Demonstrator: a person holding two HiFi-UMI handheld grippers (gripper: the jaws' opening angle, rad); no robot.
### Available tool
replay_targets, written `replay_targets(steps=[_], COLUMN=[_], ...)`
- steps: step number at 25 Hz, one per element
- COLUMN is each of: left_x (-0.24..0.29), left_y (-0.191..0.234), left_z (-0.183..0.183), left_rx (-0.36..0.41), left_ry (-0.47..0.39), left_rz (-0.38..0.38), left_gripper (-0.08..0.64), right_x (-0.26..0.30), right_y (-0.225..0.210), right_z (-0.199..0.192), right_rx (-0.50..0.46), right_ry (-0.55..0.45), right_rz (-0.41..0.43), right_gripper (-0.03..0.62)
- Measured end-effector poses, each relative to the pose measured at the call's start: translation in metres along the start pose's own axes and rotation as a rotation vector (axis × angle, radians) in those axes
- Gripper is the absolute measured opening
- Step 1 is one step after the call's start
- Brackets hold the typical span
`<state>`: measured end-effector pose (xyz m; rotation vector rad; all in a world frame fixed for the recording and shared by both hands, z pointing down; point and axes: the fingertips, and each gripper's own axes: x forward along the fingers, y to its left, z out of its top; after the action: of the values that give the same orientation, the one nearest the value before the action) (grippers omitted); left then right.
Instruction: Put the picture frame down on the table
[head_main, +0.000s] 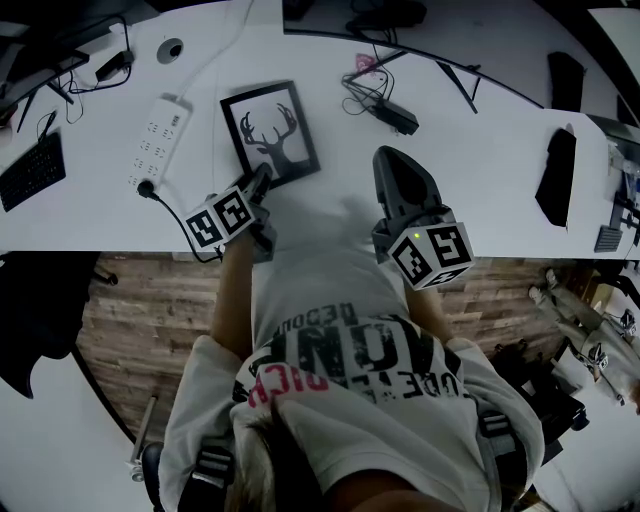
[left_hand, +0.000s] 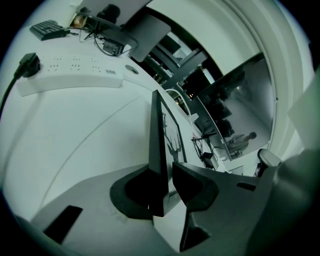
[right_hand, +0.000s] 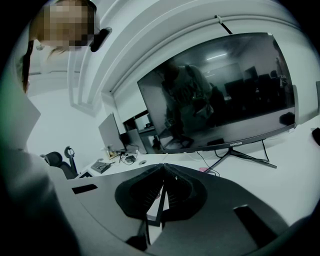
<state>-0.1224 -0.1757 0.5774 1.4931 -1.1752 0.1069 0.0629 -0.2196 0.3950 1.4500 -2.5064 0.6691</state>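
Far left of the frame (head_main: 270, 132) lies a keyboard (head_main: 30, 170), and a power strip (head_main: 160, 135) lies just beside the frame's left edge. The frame lies askew on the white bench (head_main: 480, 170), in from the near edge. The left tongs (head_main: 262, 182) are released: the jaws stand apart around the frame's near edge, with a gap on one side. Right of the frame is bare bench, then cables (head_main: 385, 105) and the right tongs (head_main: 388, 156), clenched on nothing. Wood floor (head_main: 150, 300) shows below the bench edge.
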Motion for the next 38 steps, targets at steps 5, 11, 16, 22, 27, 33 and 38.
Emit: replay_targets(steps=[5,11,16,22,27,33,38], left_x=[0.001,0.002,0.004,0.004,0.006,0.008,0.011], left_y=[0.007,0.017,0.025,0.025,0.025,0.022,0.016], left_z=[0.000,-0.001,-0.002,-0.003,-0.006,-0.009,-0.012], left_rx=[0.046,0.087,0.132,0.168,0.248,0.337,0.384], left_ry=[0.003,-0.002,-0.004,-0.006,0.012,0.024,0.033], left_rz=[0.054,0.120,0.170,0.202,0.241,0.281,0.285], left_gripper=[0.137,0.166,0.184,0.187,0.192,0.212,0.256], right_x=[0.001,0.001,0.001,0.001,0.001,0.000,-0.001], right_y=[0.002,0.003,0.003,0.005,0.006,0.008,0.007], right_z=[-0.001,-0.002,-0.003,-0.003,-0.005,-0.003,-0.002], right_rx=[0.000,-0.001,0.000,-0.002,-0.014,-0.019,-0.019], right_ry=[0.002,0.009,0.011,0.014,0.014,0.011,0.009], right_rz=[0.006,0.010,0.014,0.017,0.020,0.021,0.020], right_gripper=[0.002,0.002,0.002,0.002,0.002,0.002,0.002])
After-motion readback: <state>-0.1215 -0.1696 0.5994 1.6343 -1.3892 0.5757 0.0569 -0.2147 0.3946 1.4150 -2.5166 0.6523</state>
